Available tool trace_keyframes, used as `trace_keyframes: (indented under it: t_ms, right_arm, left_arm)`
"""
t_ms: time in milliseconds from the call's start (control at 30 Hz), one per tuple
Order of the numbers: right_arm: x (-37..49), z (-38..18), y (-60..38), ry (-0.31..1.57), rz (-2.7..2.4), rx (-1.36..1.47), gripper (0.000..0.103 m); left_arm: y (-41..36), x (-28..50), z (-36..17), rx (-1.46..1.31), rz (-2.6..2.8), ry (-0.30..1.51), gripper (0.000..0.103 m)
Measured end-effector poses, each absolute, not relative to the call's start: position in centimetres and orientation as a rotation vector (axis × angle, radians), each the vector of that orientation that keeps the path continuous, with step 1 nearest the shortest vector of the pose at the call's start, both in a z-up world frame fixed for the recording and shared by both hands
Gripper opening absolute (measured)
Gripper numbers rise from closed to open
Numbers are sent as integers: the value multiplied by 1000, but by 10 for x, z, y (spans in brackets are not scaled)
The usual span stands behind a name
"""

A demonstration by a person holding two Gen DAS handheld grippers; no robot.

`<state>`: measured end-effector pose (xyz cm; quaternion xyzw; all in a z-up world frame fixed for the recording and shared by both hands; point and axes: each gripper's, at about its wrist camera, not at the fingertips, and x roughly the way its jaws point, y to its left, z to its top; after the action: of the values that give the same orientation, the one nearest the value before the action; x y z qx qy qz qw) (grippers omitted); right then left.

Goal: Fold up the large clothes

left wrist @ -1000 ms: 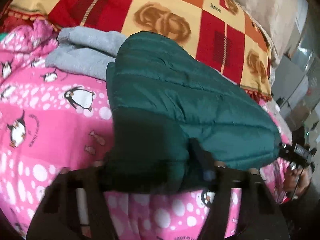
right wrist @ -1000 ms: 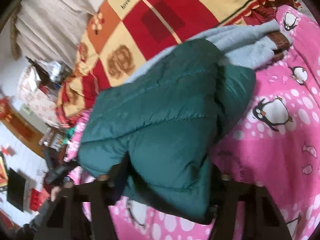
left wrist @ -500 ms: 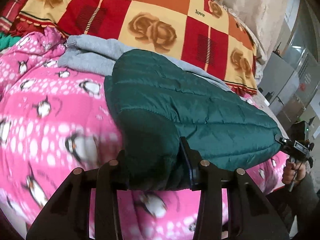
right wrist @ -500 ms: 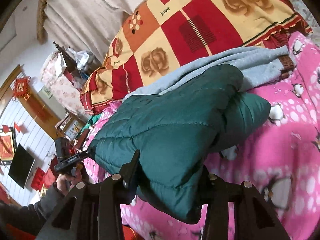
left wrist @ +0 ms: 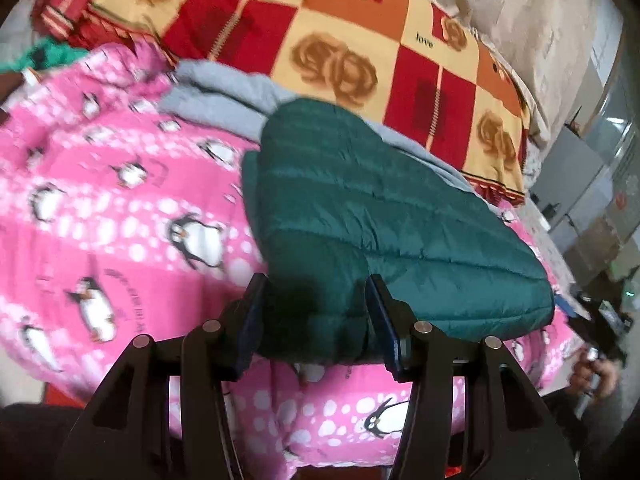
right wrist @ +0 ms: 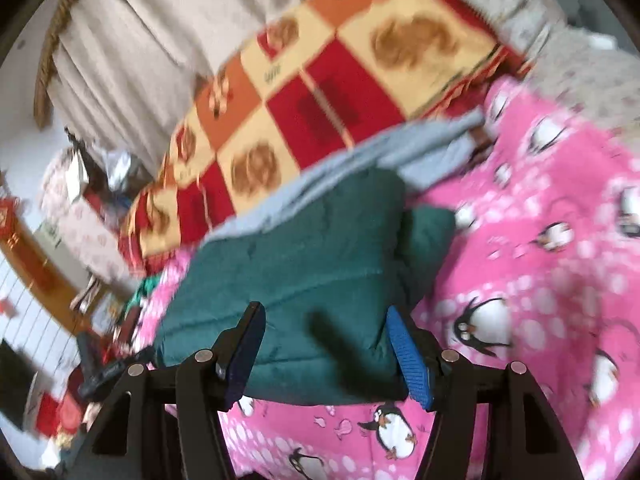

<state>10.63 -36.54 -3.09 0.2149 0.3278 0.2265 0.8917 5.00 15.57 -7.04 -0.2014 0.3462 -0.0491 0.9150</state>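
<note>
A dark green quilted jacket [left wrist: 384, 216] lies folded on the pink penguin bedspread [left wrist: 120, 216]; it also shows in the right wrist view [right wrist: 312, 264]. My left gripper [left wrist: 316, 312] is open, its jaws standing apart on either side of the jacket's near corner, not pinching it. My right gripper [right wrist: 324, 344] is open too, jaws wide apart at the jacket's other near edge. A grey garment [left wrist: 224, 96] lies behind the jacket, partly under it.
A red, orange and cream checked blanket [left wrist: 360, 40] lies at the back of the bed, against beige curtains [right wrist: 160, 40]. The bed's near edge is just under both grippers. Furniture and clutter [right wrist: 80, 200] stand beside the bed.
Both grippers have let go of the jacket and drawn back toward the bed's near edge. The jacket now rests flat on the bedspread.
</note>
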Motion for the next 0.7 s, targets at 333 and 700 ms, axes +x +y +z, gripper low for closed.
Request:
trace_keyframes:
  t_ms: [333, 700]
  right_arm:
    - [11, -12, -296, 821, 329, 151, 67]
    - [-59, 22, -254, 725, 335, -86, 67]
  left_arm:
    - [76, 4, -44, -169, -105, 874, 84]
    - [36, -45, -35, -35, -43, 862, 85]
